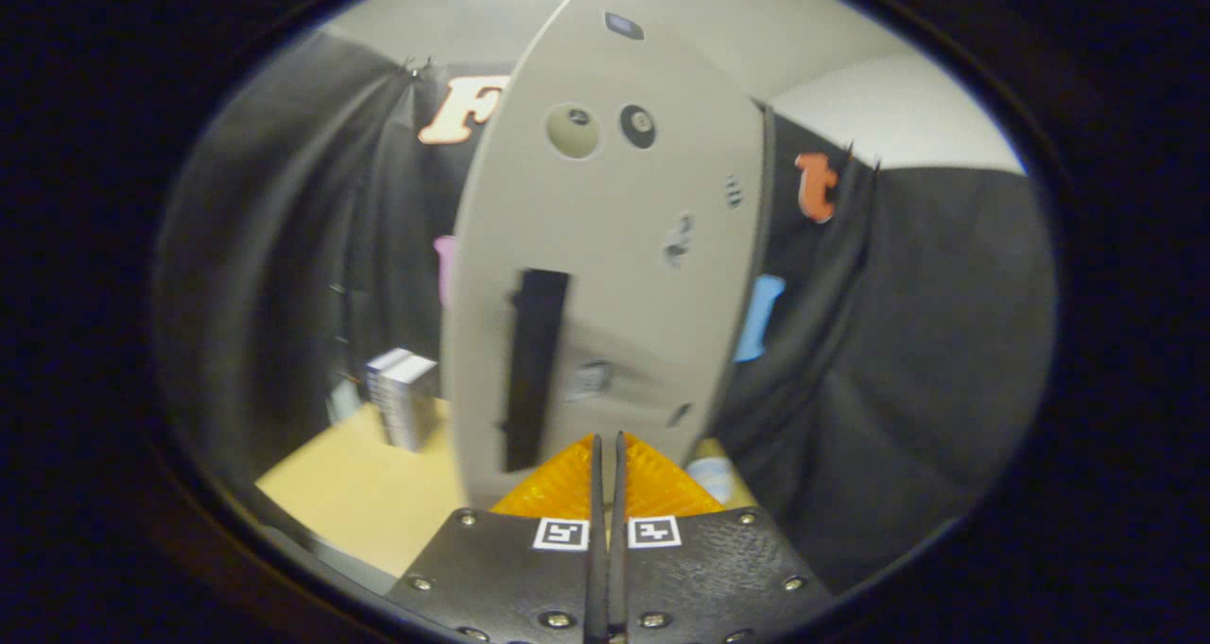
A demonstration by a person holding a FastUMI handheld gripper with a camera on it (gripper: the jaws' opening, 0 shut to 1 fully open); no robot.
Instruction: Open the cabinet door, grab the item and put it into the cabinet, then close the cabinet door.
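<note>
A tall grey cabinet panel (614,247) stands upright just ahead of my fingers, blurred. It has two round holes near its top and a dark vertical strip (534,370) low on its left half. I cannot tell whether this panel is the door or a side wall. My gripper (608,442) is shut, its fingers pressed together with nothing between them, and the tips are at the panel's lower edge. A small pale box with striped sides (405,396) stands on the tan table (378,493), left of the panel and beyond my fingers.
A pale blue round object (711,478) lies on the table just right of my fingers, partly hidden behind them. Black cloth walls hang close on the left and right. The table's front edge runs below the box.
</note>
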